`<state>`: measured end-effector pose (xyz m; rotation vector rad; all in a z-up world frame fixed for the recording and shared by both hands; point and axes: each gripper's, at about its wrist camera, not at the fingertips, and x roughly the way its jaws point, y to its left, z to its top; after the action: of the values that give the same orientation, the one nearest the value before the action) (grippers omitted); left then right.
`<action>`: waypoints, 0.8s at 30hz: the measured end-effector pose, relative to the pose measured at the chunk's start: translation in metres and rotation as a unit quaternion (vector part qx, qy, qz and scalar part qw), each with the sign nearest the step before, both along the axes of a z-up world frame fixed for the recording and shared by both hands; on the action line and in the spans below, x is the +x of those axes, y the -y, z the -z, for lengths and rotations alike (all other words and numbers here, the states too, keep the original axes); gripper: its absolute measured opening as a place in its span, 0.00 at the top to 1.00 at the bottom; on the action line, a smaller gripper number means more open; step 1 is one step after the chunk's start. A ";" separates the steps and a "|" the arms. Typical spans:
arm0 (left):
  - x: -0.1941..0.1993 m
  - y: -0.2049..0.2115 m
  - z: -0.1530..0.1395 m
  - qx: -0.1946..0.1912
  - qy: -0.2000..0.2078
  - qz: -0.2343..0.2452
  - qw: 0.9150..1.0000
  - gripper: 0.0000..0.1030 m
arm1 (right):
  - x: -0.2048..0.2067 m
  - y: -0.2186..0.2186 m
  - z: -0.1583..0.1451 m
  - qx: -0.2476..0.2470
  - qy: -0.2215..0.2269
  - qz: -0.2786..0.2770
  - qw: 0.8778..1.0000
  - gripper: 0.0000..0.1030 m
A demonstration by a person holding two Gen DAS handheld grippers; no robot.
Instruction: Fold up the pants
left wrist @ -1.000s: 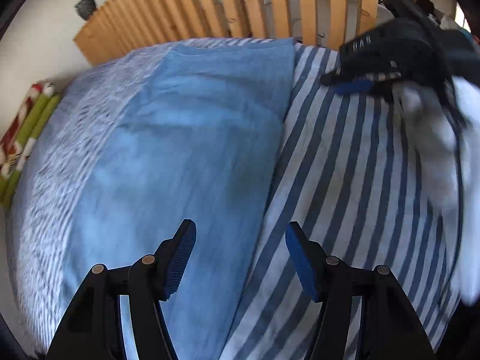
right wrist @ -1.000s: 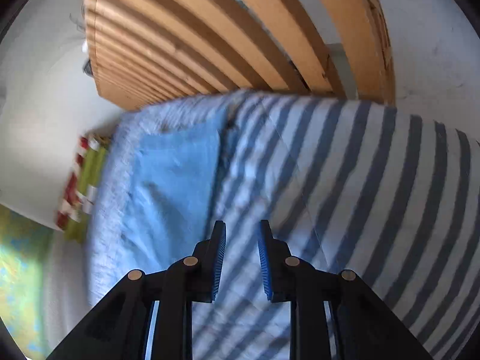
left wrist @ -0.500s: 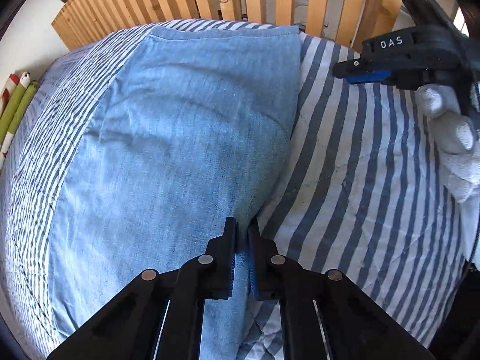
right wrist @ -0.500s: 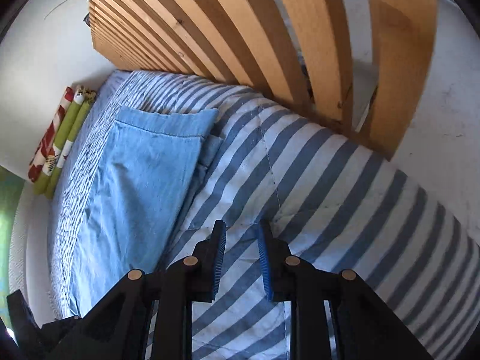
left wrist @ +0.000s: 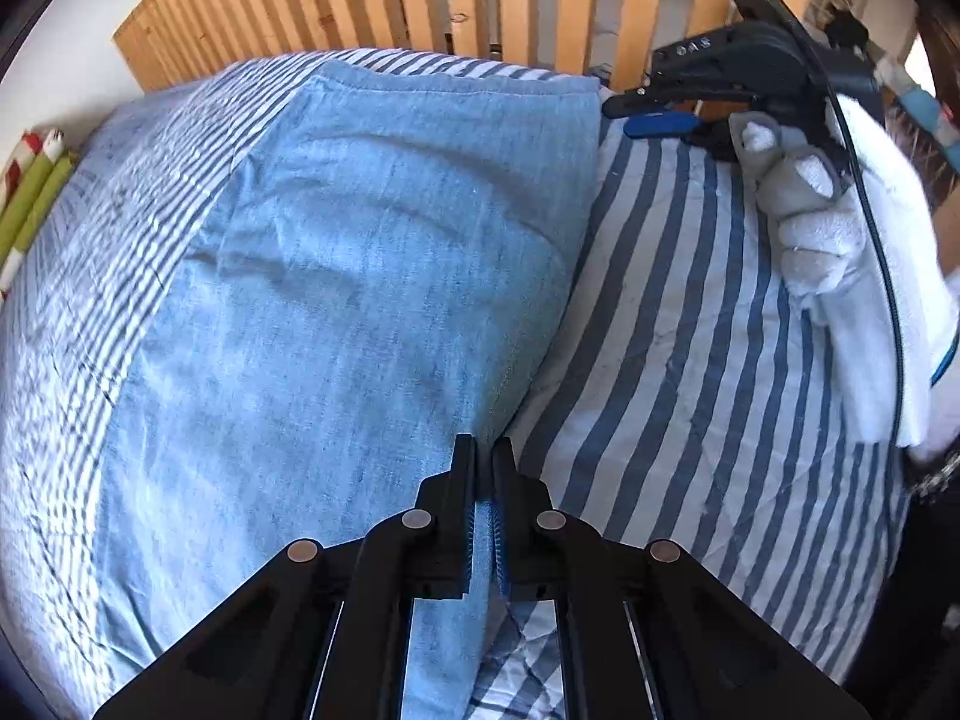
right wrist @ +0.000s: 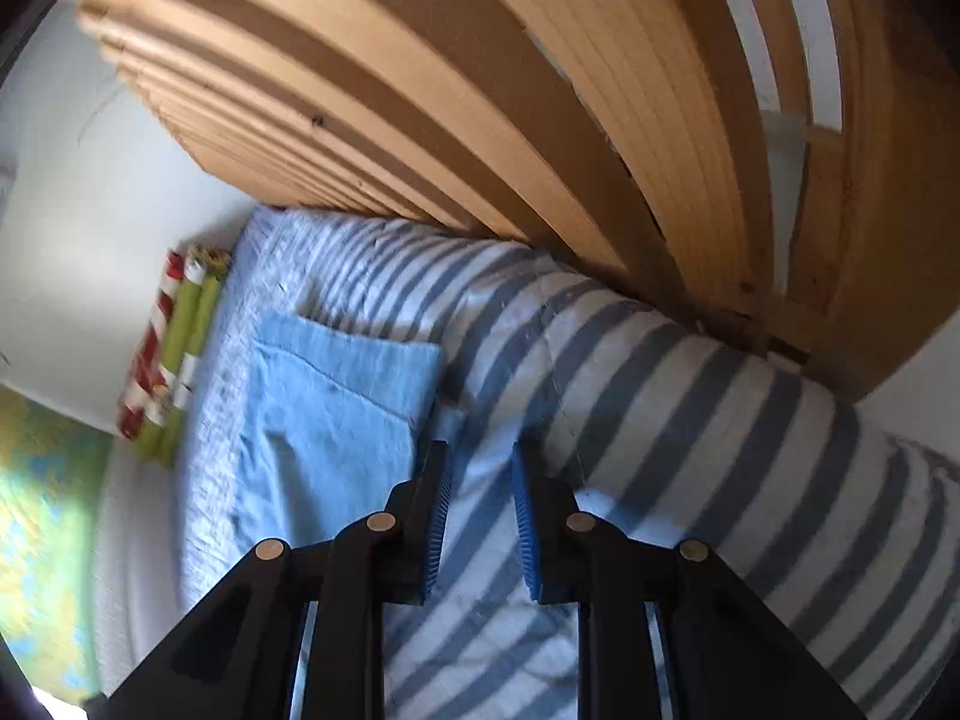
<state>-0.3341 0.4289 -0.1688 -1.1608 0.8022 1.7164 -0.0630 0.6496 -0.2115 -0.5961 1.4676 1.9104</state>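
Light blue denim pants [left wrist: 360, 300] lie flat on a blue-and-white striped bed cover [left wrist: 690, 360]. My left gripper [left wrist: 485, 462] is shut on the pants' near right edge, and blue cloth shows between its pads. In the left wrist view my right gripper [left wrist: 642, 111] hovers by the far right corner of the pants, held by a gloved hand [left wrist: 804, 228]. In its own view the right gripper [right wrist: 480, 480] stands slightly open with nothing between its fingers, just right of the pants' corner [right wrist: 336, 402].
A wooden slatted headboard [left wrist: 480, 0] rises along the bed's far edge. Red, white and green rolls [right wrist: 174, 360] lie at the bed's left side against a white wall. A white sleeve [left wrist: 888, 276] hangs over the right of the bed.
The left jaws went from wide open to shut on the pants' right edge. The right gripper moved in towards the far right corner of the pants, its gap unchanged.
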 end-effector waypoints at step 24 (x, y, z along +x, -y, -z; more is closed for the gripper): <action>0.022 0.006 0.014 -0.021 -0.038 0.029 0.999 0.96 | -0.017 0.013 -0.028 0.113 0.077 0.014 0.991 1.00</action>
<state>-0.3121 0.4229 -0.1832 -1.0935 0.9138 1.7119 -0.0795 0.6369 -0.1832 -0.5998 1.1388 1.9287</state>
